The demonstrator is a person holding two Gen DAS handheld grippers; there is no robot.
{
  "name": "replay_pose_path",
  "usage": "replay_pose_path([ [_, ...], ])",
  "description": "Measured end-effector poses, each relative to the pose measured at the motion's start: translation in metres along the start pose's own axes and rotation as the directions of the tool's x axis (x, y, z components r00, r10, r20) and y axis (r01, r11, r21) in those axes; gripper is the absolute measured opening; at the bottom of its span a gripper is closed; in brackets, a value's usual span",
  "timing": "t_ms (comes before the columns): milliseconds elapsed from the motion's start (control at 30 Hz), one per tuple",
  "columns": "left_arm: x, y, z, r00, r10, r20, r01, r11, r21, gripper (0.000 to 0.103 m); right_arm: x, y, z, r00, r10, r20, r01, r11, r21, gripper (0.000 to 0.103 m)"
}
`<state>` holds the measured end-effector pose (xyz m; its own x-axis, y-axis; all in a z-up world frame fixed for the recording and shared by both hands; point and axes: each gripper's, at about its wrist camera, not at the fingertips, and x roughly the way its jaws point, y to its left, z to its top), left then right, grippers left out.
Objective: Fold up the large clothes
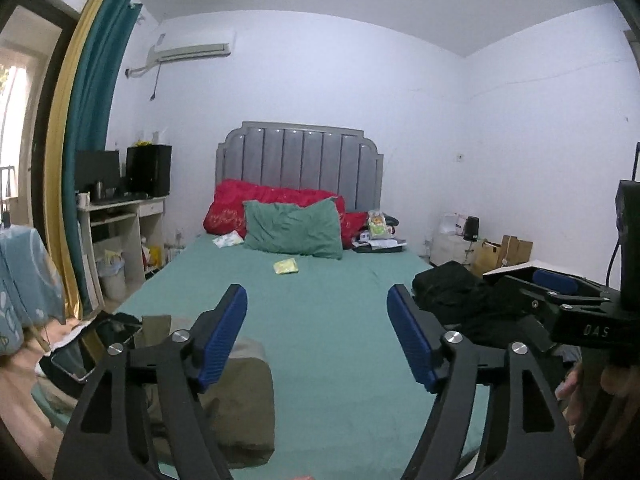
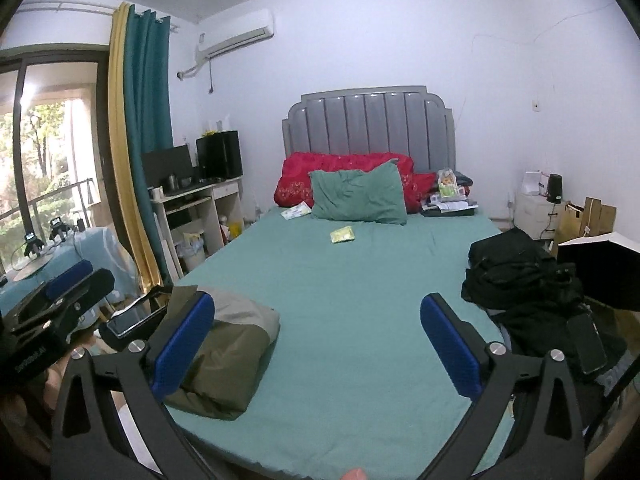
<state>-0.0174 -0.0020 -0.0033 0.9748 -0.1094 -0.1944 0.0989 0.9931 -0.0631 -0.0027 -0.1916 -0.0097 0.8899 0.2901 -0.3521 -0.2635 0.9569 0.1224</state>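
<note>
A folded olive-green garment (image 1: 236, 400) lies on the near left of the green bed (image 1: 320, 300); it also shows in the right wrist view (image 2: 228, 352). A heap of black clothes (image 1: 460, 300) lies at the bed's right edge, also in the right wrist view (image 2: 520, 276). My left gripper (image 1: 316, 332) is open and empty above the bed's near end, between the two. My right gripper (image 2: 316, 344) is open and empty, held level over the bed. Each gripper shows at the edge of the other's view.
A green pillow (image 2: 358, 196), red quilt (image 2: 344, 172) and clutter lie at the headboard. A small yellow packet (image 2: 342, 235) lies mid-bed. A tablet (image 2: 132, 318) sits left of the olive garment, a phone (image 2: 588, 344) by the black heap. A desk (image 2: 192, 208) stands left.
</note>
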Motion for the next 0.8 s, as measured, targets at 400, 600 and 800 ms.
replay_pose_path([
  [400,0.000,0.025,-0.014,0.999,0.046,-0.020,-0.046,0.998,-0.035,0.077,0.029,0.019,-0.014,0.997,0.005,-0.073,-0.006,1.000,-0.020,0.102],
  [600,0.010,0.031,-0.021,0.998,0.042,-0.050,-0.044,0.998,-0.042,0.077,0.041,0.024,-0.021,0.995,-0.005,-0.099,0.003,1.000,-0.020,0.102],
  [800,0.019,0.039,-0.030,0.995,0.044,-0.087,-0.049,0.997,-0.056,0.077,0.054,0.020,-0.028,0.991,-0.016,-0.132,0.015,1.000,-0.006,0.102],
])
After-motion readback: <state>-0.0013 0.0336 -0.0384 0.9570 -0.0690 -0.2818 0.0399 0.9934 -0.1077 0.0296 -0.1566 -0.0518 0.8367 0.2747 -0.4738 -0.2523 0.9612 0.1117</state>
